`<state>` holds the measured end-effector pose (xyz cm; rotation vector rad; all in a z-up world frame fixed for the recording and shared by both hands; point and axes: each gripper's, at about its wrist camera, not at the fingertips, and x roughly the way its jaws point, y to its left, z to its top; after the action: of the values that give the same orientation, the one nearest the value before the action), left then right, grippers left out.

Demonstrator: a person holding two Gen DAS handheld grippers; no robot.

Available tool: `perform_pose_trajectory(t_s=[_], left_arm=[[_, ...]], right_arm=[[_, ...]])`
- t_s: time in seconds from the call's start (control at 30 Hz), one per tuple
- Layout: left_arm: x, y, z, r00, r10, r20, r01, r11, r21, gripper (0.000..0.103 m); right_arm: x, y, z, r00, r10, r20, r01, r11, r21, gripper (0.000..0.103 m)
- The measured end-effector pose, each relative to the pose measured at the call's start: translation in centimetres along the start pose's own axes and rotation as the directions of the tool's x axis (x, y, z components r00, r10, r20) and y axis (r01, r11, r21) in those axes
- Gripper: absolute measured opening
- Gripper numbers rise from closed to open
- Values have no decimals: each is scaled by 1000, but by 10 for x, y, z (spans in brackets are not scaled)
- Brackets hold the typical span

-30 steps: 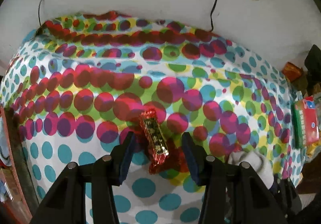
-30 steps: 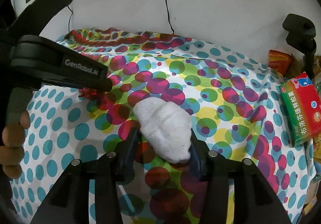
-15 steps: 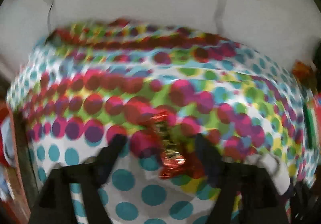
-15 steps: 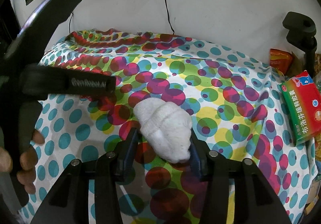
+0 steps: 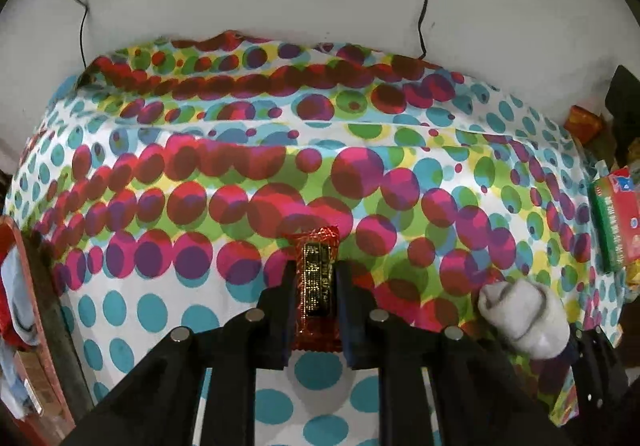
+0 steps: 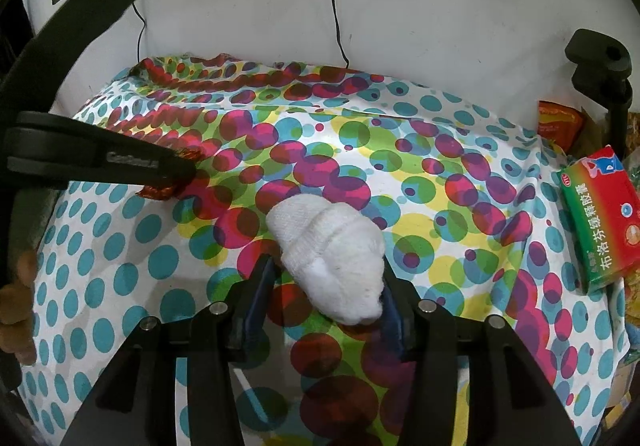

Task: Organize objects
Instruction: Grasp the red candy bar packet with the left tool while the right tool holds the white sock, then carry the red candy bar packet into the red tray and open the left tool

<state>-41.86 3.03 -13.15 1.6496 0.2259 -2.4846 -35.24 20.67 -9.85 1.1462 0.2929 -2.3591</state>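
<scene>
Left claw clamps red snack bar; right claw opening around white sock.

The green and red box at the right edge of the spotted cloth bears the Chinese characters 布洛芬缓释胶囊 and a small "OTC" mark, while the lettering on the left gripper and on the red snack wrapper is too blurred to read.

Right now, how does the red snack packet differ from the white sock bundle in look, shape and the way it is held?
The red snack packet is flat, shiny foil with gold print; the white sock bundle is soft, rounded knit cloth. The packet is narrow and the left gripper is shut on it; the bundle is wide, and the right gripper is opening around it. Both are over the dotted cloth.
</scene>
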Motion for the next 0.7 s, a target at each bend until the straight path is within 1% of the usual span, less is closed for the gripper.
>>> perform_pose_trajectory(t_s=[0.23, 0.27, 0.33, 0.37, 0.6, 0.67, 0.7], left_arm=[[-15, 11, -26, 1000, 19, -16, -18, 1000, 18, 18], [-22, 15, -43, 1000, 16, -16, -16, 1000, 17, 18], [-25, 17, -53, 1000, 21, -18, -21, 999, 29, 18], [-28, 18, -64, 1000, 23, -17, -23, 999, 31, 18], [-47, 25, -102, 1000, 14, -25, -13, 999, 45, 18], [-51, 27, -112, 999, 29, -24, -28, 998, 56, 18], [-54, 31, -121, 999, 15, -28, -13, 998, 54, 18]], right_arm=[[1, 0, 0, 1000, -3, 0, 3, 1000, -2, 49], [1, 0, 0, 1000, -2, 0, 2, 1000, -2, 49], [1, 1, 0, 1000, -2, 0, 2, 1000, -2, 49], [1, 1, 1, 1000, -2, 0, 2, 1000, -3, 49], [1, 1, 1, 1000, -4, 0, 4, 1000, -5, 49], [1, 1, 1, 1000, -4, -1, 4, 1000, -5, 49], [1, 1, 1, 1000, -5, -1, 5, 1000, -6, 49]])
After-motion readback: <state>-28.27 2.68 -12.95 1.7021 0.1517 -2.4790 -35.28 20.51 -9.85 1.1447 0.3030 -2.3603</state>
